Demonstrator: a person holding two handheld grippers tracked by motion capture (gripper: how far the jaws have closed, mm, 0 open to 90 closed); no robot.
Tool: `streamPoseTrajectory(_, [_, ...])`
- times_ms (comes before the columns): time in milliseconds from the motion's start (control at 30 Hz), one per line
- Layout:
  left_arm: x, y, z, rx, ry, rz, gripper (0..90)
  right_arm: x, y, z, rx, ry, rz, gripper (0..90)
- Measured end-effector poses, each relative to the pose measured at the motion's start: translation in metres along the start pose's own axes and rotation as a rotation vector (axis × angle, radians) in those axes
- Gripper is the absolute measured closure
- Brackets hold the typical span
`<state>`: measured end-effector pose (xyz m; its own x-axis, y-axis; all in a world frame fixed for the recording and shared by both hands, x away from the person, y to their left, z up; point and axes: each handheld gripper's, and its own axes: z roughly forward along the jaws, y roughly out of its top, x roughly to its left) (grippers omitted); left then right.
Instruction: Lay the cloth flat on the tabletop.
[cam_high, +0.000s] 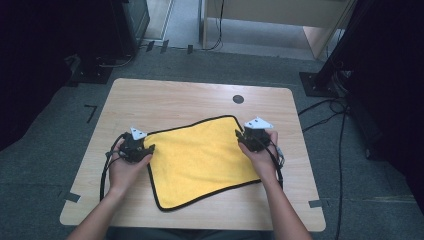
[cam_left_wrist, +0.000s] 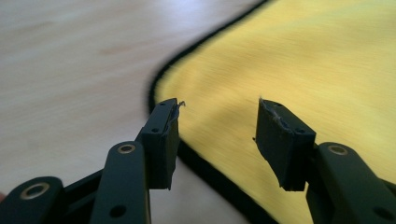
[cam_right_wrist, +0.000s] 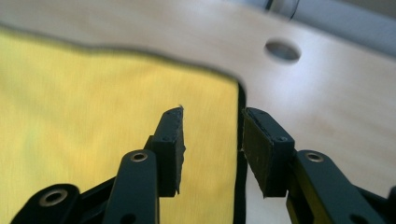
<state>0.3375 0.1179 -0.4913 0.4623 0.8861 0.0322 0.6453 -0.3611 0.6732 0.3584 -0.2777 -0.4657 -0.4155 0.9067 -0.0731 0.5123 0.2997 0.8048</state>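
Note:
A yellow cloth (cam_high: 202, 160) with a black hem lies flat on the wooden table (cam_high: 165, 97). My left gripper (cam_high: 148, 148) sits at the cloth's left edge near its far left corner, open, its jaws straddling the yellow cloth (cam_left_wrist: 289, 65) and hem. My right gripper (cam_high: 239, 136) is at the cloth's right edge near the far right corner. It is open too, one jaw over the yellow cloth (cam_right_wrist: 93, 107) and the other just outside the black hem (cam_right_wrist: 241, 140). Nothing is pinched in either gripper (cam_left_wrist: 218, 108), (cam_right_wrist: 212, 114).
A dark round hole (cam_high: 238, 99) is set in the table beyond the cloth's far right corner, the same hole (cam_right_wrist: 282, 50) lying ahead of my right gripper. Bare wood surrounds the cloth. Cables and dark stands crowd the floor around the table.

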Motion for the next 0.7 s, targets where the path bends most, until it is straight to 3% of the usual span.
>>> streamPoseTrajectory(67, [-0.014, -0.012, -0.009, -0.012, -0.064, 0.037, 48.4, -0.002, -0.018, -0.006, 0.037, -0.001, -0.007, 58.3])
streamPoseTrajectory(100, [-0.022, -0.020, -0.014, -0.006, -0.101, 0.071, 47.0, -0.004, -0.028, -0.011, 0.040, 0.018, 0.015, 58.0])
streamPoseTrajectory(167, [-0.036, -0.034, -0.020, -0.006, -0.141, 0.098, 45.1, -0.012, -0.056, -0.026, 0.081, 0.067, 0.071, 56.4])
streamPoseTrajectory(200, [-0.044, -0.046, -0.023, 0.011, -0.163, 0.106, 43.4, -0.012, -0.064, -0.030, 0.099, 0.075, 0.066, 55.8])
streamPoseTrajectory(367, [-0.049, -0.051, -0.026, 0.005, -0.131, 0.108, 39.1, -0.007, -0.089, -0.040, 0.134, 0.093, 0.004, 54.4])
streamPoseTrajectory(500, [-0.045, -0.050, -0.026, 0.009, -0.114, 0.115, 39.1, -0.002, -0.099, -0.049, 0.113, 0.086, 0.009, 54.1])
streamPoseTrajectory(700, [-0.019, -0.048, -0.022, -0.005, -0.070, 0.090, 41.7, 0.024, -0.107, -0.066, 0.127, 0.094, 0.002, 54.8])
